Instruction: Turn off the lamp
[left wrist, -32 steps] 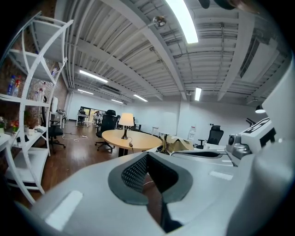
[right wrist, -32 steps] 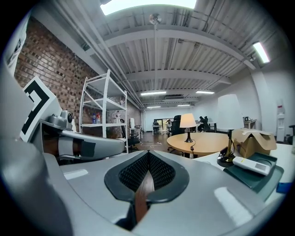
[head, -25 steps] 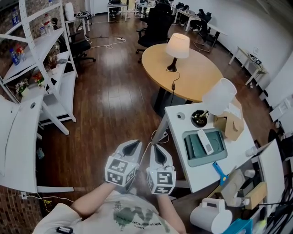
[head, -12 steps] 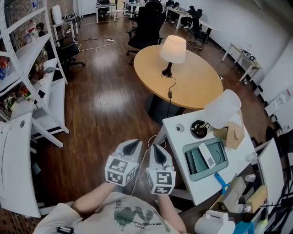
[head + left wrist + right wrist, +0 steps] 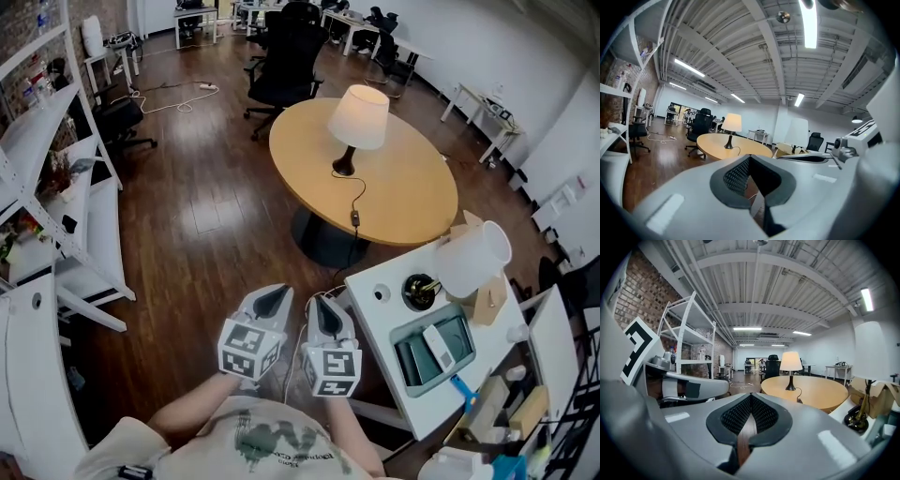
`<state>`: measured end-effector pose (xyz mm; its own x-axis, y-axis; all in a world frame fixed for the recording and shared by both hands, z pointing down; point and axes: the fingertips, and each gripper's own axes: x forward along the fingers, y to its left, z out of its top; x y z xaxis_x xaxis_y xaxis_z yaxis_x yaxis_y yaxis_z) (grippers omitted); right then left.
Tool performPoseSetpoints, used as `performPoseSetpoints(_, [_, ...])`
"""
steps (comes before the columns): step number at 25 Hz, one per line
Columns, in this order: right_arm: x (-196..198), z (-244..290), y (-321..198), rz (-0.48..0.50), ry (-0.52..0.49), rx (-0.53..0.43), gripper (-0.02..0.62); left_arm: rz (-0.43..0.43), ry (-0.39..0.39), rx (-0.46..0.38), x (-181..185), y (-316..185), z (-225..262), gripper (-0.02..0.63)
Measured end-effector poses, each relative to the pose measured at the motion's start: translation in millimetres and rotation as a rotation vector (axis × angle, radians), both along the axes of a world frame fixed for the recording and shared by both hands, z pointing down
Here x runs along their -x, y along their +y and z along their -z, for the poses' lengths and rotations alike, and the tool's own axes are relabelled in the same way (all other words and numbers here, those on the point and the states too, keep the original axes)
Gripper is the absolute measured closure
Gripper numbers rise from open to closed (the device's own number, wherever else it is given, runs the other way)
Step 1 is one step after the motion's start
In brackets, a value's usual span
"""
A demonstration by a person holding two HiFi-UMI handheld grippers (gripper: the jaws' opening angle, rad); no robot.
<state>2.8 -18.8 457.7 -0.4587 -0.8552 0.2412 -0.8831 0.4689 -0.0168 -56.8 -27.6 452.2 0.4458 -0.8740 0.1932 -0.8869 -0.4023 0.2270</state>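
Left tongs and right tongs are held side by side low in the head view, close to the person's body, over the dark wood floor. Marker cubes face the camera. Both point forward toward the round wooden bench.

Left gripper view: left tongs are clenched, tips meeting, nothing between them. Right gripper view: right tongs are also clenched at the tips, with only a thin slit below showing floor, and they grip nothing.

The lamp stands upright on the round wooden bench, toward its far side, well apart from both tongs. It has a cream shade with a warm glow and a dark base. Its black cord runs across the benchtop toward the near edge, with a small inline piece on it. The lamp is also seen in the left gripper view and the right gripper view, ahead of the jaws.

To the right sits a white bench, carrying a second lamp with a white shade, a cardboard box and a dark green tray. A black office chair stands beyond the round bench. White shelves line the left side.
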Motion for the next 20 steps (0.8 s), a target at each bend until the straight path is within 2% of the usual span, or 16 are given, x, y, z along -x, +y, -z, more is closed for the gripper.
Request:
performPoseSetpoints(8, [52, -1, -37, -0.034, 0.023, 0.016, 0.595, -0.023, 0.022, 0.002, 61, -39, 0, 0.606])
performPoseSetpoints(15, [70, -4, -61, -0.031, 0.058, 0.013, 0.595, -0.026, 0.06, 0.021, 79, -59, -10, 0.606])
performPoseSetpoints(20, [71, -8, -86, -0.045, 0.056, 0.011, 0.595, -0.019, 0.053, 0.031, 86, -81, -16, 0.606])
